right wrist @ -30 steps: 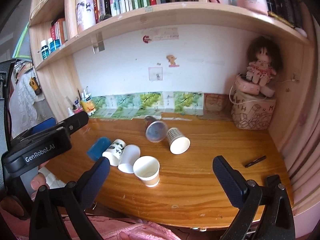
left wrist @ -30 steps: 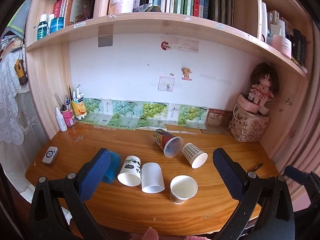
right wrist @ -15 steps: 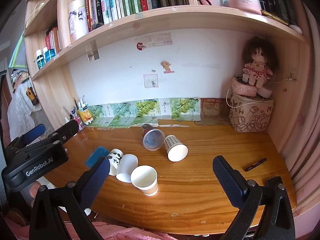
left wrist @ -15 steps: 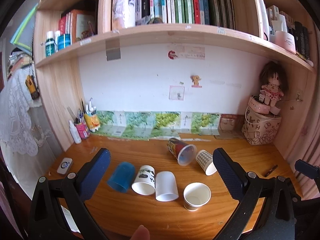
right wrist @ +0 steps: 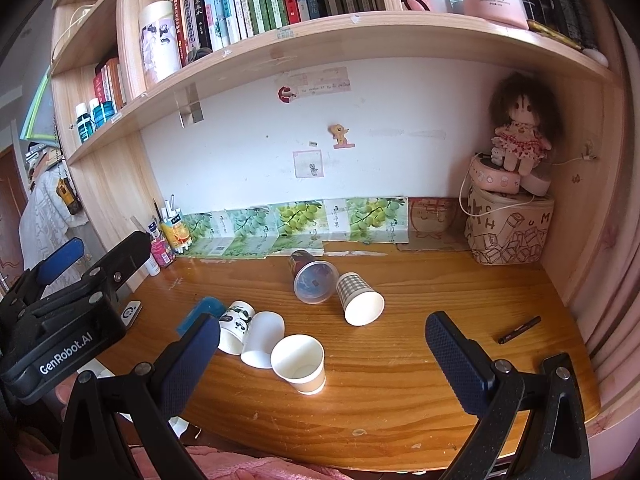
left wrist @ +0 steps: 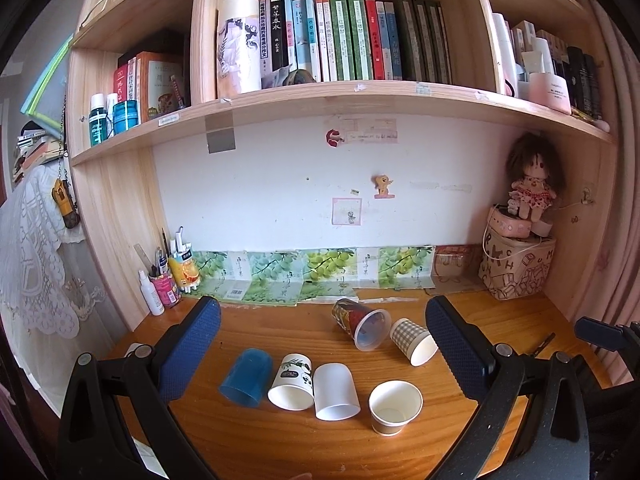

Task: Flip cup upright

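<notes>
Several cups sit on the wooden desk point(left wrist: 280, 440). A white paper cup point(left wrist: 395, 407) point(right wrist: 299, 363) stands upright. Lying on their sides are a blue plastic cup point(left wrist: 246, 377) point(right wrist: 199, 313), a panda-print cup point(left wrist: 292, 376) point(right wrist: 235, 326), a plain white cup point(left wrist: 335, 391) point(right wrist: 262, 338), a checked cup point(left wrist: 414, 341) point(right wrist: 359, 298) and a clear plastic cup with a coloured sleeve point(left wrist: 362, 322) point(right wrist: 312, 276). My left gripper point(left wrist: 320, 356) is open and empty, held above the desk's front. My right gripper point(right wrist: 322, 364) is open and empty, also back from the cups.
A patterned box with a doll point(right wrist: 508, 216) stands at the back right corner. A pen holder and bottles point(left wrist: 168, 280) stand at the back left. A black pen point(right wrist: 519, 329) lies at the right. A small white remote point(right wrist: 130, 312) lies at the left. A shelf of books point(left wrist: 340, 40) hangs above.
Both grippers have pulled back and tilted up, so the cups sit lower and smaller in view and more shelf shows. The cups have not moved.
</notes>
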Demonstrator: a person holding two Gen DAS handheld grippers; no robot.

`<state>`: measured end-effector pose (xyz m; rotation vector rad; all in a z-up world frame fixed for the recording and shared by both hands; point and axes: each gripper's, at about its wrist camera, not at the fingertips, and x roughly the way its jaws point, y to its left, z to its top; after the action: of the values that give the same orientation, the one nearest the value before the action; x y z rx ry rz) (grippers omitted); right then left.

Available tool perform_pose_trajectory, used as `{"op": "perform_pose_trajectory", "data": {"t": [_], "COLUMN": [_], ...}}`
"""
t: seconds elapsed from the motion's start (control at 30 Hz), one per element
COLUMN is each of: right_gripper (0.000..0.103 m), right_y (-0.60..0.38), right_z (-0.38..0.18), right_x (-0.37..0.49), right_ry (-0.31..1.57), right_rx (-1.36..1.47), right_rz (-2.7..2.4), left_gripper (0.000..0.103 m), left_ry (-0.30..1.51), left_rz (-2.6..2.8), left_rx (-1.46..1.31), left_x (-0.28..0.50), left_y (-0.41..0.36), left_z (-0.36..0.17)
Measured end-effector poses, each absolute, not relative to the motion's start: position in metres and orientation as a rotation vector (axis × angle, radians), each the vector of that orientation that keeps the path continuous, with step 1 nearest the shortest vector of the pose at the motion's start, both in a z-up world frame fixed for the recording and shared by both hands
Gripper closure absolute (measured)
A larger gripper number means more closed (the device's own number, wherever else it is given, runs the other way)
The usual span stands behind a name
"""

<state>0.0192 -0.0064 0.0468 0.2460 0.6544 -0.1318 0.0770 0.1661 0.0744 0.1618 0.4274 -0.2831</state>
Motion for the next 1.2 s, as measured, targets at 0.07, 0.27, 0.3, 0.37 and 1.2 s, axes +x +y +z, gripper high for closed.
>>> {"op": "perform_pose_trajectory", "data": {"t": [0.07,0.27,0.3,0.37,1.2], "right_gripper": [0.000,0.000,0.000,0.000,0.000], "right_y": [-0.006,-0.006,-0.006,-0.006,-0.010], "right_z": [0.046,0.045,0.045,0.044,0.036], "right_x": [0.019,0.017,0.017,0.015,-0.001], "right_ry": [0.657,0.666,0.671,0.674,0.704], "right_rx": [0.252,0.268,0.269,0.271,0.346], "right_rz": [-0.129,-0.133,-0.134,-0.134,-0.138], "left_gripper": [0.001,0.001,0.001,0.001,0.001], "left_ry": [0.431,0.431,0.433,0.435,0.468], "left_rz": [-0.283,-0.292,-0.295,-0.299,-0.326], "left_rx": [0.162,0.168,0.169,0.171,0.182], "left_x": [0.077,0.074,0.074,0.072,0.060], "left_y": [0.167,0.166,0.166,0.166,0.162], "left_z": [0.075,0.074,0.073,0.072,0.069]}}
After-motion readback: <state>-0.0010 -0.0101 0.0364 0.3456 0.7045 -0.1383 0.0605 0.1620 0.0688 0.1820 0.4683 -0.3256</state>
